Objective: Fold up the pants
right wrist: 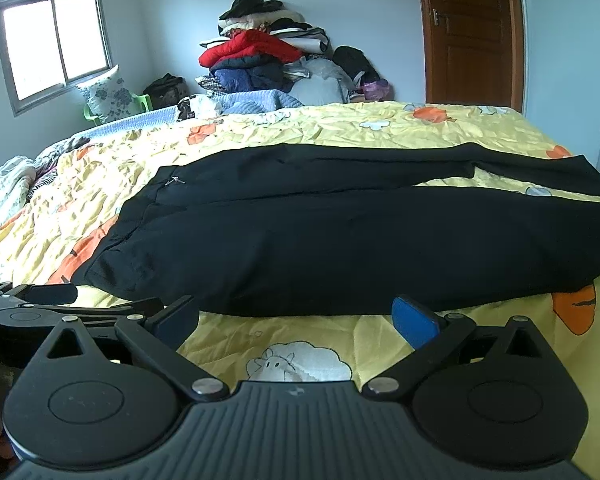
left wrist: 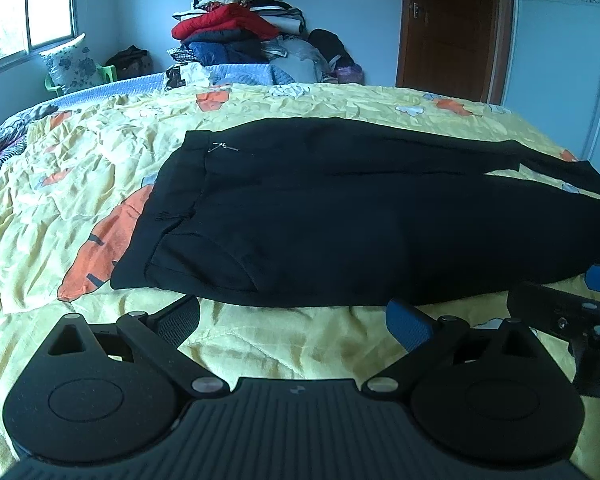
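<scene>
Black pants [left wrist: 340,216] lie flat on the bed [left wrist: 260,340]; both grippers [left wrist: 292,320] [right wrist: 296,320] gape wide, empty. I'd pinch the near edge evenly.

- Bed [left wrist: 260,352] with a creased yellow cover printed with orange carrots and a sheep [right wrist: 300,360].
- Clothes pile [left wrist: 236,32] against the far wall, a red jacket [right wrist: 252,48] in it.
- Brown door [left wrist: 452,24], shut.
- Window [right wrist: 56,48] at left.
- Floral pillow [left wrist: 70,64] on a green chair [left wrist: 108,74].

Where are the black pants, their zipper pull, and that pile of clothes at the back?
black pants [left wrist: 340,224]: left wrist view, middle of fabric.
zipper pull [left wrist: 222,147]: left wrist view, metal tab.
pile of clothes [right wrist: 260,56]: right wrist view, red jacket.
</scene>
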`<state>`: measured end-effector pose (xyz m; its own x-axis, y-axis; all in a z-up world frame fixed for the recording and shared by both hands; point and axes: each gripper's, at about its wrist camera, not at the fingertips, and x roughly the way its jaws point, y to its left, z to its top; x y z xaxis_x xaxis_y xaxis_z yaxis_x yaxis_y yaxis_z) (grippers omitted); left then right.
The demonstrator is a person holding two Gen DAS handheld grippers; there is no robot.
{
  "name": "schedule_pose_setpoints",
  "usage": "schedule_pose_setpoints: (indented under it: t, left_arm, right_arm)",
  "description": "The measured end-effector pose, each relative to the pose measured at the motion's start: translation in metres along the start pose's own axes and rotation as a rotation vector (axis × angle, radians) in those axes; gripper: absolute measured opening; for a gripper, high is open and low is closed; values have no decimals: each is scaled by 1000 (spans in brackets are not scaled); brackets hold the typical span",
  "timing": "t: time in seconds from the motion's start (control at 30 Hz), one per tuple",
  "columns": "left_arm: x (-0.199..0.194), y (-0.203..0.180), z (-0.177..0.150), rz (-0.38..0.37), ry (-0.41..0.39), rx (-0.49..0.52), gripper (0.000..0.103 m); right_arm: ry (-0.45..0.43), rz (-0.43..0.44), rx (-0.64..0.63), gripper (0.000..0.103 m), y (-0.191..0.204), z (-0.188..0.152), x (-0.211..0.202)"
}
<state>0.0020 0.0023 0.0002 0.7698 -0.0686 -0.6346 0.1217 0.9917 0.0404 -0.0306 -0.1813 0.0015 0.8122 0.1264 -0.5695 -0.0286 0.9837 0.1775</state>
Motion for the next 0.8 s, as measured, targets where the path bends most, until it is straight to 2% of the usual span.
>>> schedule_pose_setpoints:
  t: [0.8]
  left_arm:
    - [5,-2,-5,27,19,4,101]
  right_arm:
    - [7,6,1,103,2,-2,2]
